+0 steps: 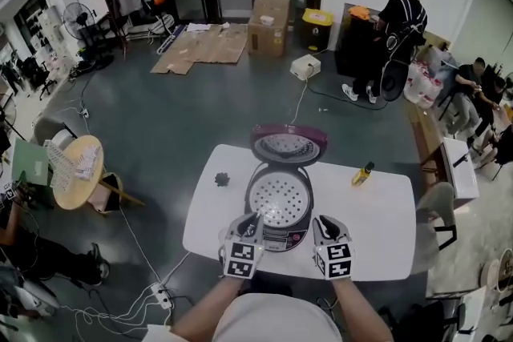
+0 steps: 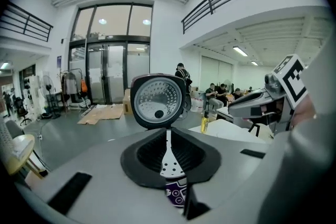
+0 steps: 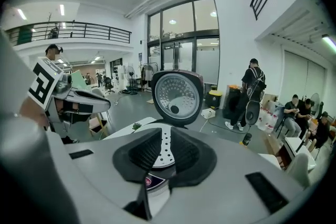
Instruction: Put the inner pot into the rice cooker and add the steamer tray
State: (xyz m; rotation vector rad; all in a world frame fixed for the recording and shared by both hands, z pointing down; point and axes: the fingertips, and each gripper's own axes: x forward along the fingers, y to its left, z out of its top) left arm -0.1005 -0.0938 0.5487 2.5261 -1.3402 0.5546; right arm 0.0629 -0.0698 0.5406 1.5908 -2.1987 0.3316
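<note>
The rice cooker (image 1: 276,238) stands open near the front edge of the white table (image 1: 385,212), its lid (image 1: 287,145) tipped up at the back. The perforated steamer tray (image 1: 278,199) lies in its mouth; the inner pot under it is hidden. My left gripper (image 1: 255,218) hovers at the cooker's front left rim, its jaws closed to a thin slit with nothing between them. My right gripper (image 1: 319,220) hovers at the front right rim, a narrow gap between its jaws, holding nothing. Both gripper views look over the tray (image 2: 168,157) (image 3: 165,152) toward the lid (image 2: 156,100) (image 3: 175,97).
A yellow bottle (image 1: 362,174) lies on the table to the cooker's right, and a small dark object (image 1: 222,179) to its left. A round wooden table (image 1: 76,172) stands at the left. A person (image 1: 393,36) and cardboard boxes (image 1: 269,22) are farther back.
</note>
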